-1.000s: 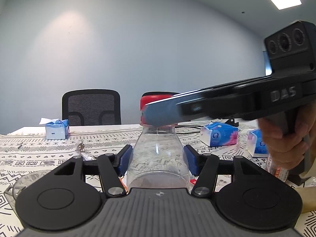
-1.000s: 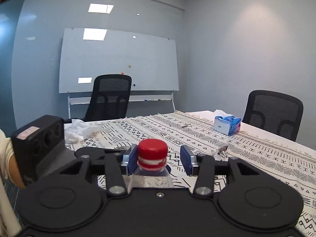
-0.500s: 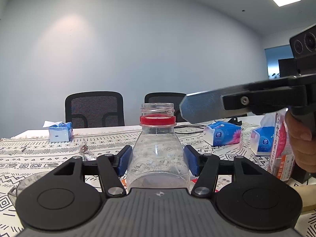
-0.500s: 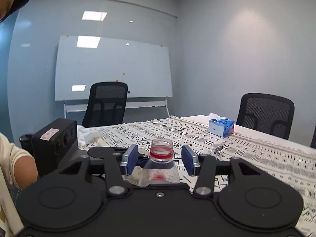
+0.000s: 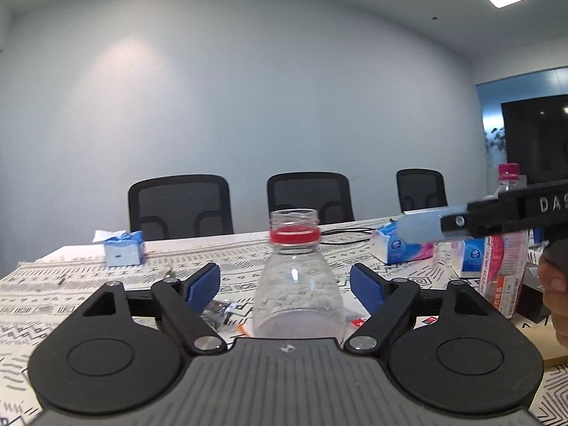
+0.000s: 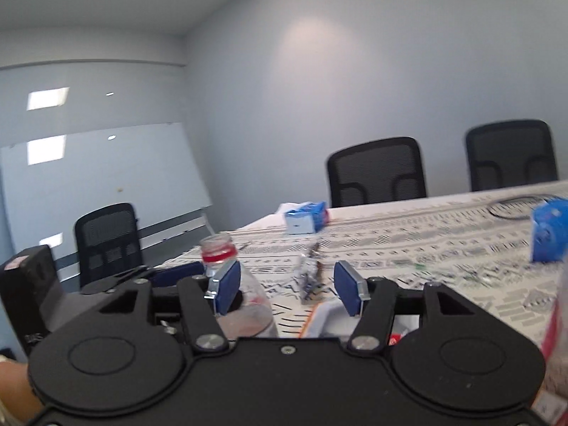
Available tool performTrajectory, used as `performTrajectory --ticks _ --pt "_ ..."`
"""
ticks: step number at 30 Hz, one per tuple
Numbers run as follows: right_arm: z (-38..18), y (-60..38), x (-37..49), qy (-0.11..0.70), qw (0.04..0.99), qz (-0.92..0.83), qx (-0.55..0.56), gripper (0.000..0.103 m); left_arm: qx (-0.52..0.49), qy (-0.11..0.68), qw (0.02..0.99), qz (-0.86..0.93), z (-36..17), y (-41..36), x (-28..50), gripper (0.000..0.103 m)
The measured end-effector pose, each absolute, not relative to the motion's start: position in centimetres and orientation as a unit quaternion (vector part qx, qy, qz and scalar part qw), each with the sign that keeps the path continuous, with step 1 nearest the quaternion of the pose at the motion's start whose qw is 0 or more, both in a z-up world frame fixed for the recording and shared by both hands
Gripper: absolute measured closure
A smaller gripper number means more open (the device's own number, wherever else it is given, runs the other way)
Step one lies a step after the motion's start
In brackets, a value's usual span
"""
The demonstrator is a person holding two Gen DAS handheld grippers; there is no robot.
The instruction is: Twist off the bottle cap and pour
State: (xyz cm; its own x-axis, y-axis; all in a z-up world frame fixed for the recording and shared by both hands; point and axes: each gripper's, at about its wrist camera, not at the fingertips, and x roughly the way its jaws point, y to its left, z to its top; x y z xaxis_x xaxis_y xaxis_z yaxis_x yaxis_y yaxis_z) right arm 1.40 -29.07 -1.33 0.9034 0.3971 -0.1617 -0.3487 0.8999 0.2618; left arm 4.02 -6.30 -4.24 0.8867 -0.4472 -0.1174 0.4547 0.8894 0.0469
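The left gripper (image 5: 285,282) is standing with its blue pads (image 5: 203,285) spread wide, apart from the uncapped bottle (image 5: 296,284), which is sitting upright between them on the patterned table (image 5: 71,284). The right gripper (image 6: 285,291) is also gaping wide with nothing between its fingers; the bottle (image 6: 230,284) is lying to its left, behind its left pad (image 6: 225,291), and a tissue pack (image 6: 305,218) is sitting farther ahead. In the left view, a second, pink-capped bottle (image 5: 506,248) is standing to the right, behind the right gripper's arm.
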Motion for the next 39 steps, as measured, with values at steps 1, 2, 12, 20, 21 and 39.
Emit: performTrajectory --ticks 1,2,12,20,21,39 --pt "-1.5 -28.8 1.0 0.105 0.97 0.186 0.114 0.04 0.038 0.052 0.973 -0.224 -4.0 -5.9 3.5 0.02" --pt "-1.6 -28.4 0.7 0.103 0.971 0.18 0.114 0.039 0.042 0.052 0.976 -0.209 -3.8 -5.6 2.9 0.02" --pt "-1.0 -21.9 -2.4 0.121 0.98 0.132 0.084 0.037 0.008 0.078 0.994 -0.082 -1.8 -2.3 -1.7 0.005" --pt "-1.2 -18.6 -4.2 0.14 0.979 0.128 0.069 0.035 -0.003 0.129 0.991 -0.035 -1.3 -0.5 -3.6 0.005" --pt "-1.3 -18.4 -4.4 0.142 0.979 0.128 0.067 0.035 -0.004 0.133 0.991 -0.031 -1.3 -0.3 -3.8 0.005" --pt "-0.9 -17.1 -6.0 0.164 0.979 0.103 0.056 0.031 0.009 0.162 0.987 0.008 -0.1 0.4 -6.5 0.005"
